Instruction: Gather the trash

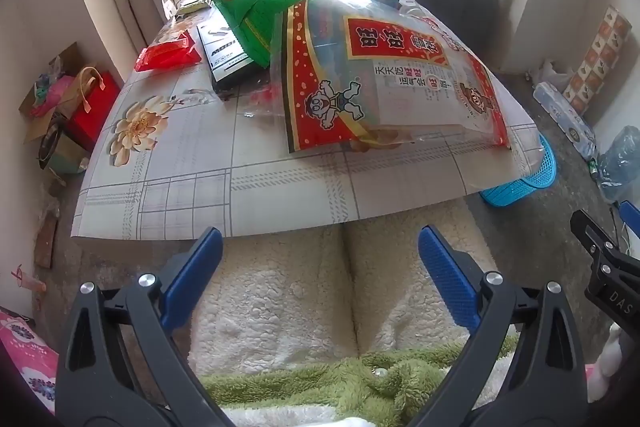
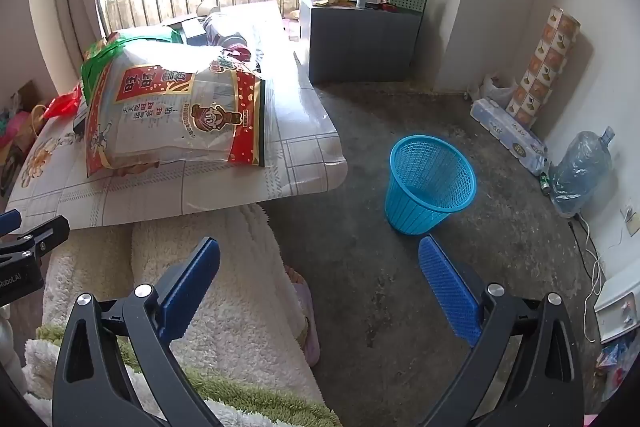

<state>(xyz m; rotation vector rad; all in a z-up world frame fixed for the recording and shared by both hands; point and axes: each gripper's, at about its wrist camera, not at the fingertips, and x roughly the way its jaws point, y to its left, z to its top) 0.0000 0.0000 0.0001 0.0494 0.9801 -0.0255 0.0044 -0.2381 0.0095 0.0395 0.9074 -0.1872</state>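
A large red and clear snack bag [image 1: 388, 79] lies on the low table [image 1: 180, 195], near its front edge; it also shows in the right wrist view [image 2: 176, 115]. A green bag [image 1: 264, 11] lies behind it and a red wrapper [image 1: 168, 53] to the left. A blue mesh waste basket [image 2: 430, 183] stands on the floor right of the table, partly hidden in the left wrist view [image 1: 520, 183]. My left gripper [image 1: 320, 271] is open and empty in front of the table edge. My right gripper [image 2: 320, 279] is open and empty, over the floor before the basket.
A black and white box [image 1: 226, 53] lies on the table. White fleece-covered legs [image 1: 312, 291] are below both grippers. A grey cabinet [image 2: 360, 39] stands behind the table. Tissue packs [image 2: 508, 135] and a water jug [image 2: 580, 167] line the right wall. Bags [image 1: 80, 99] sit left of the table.
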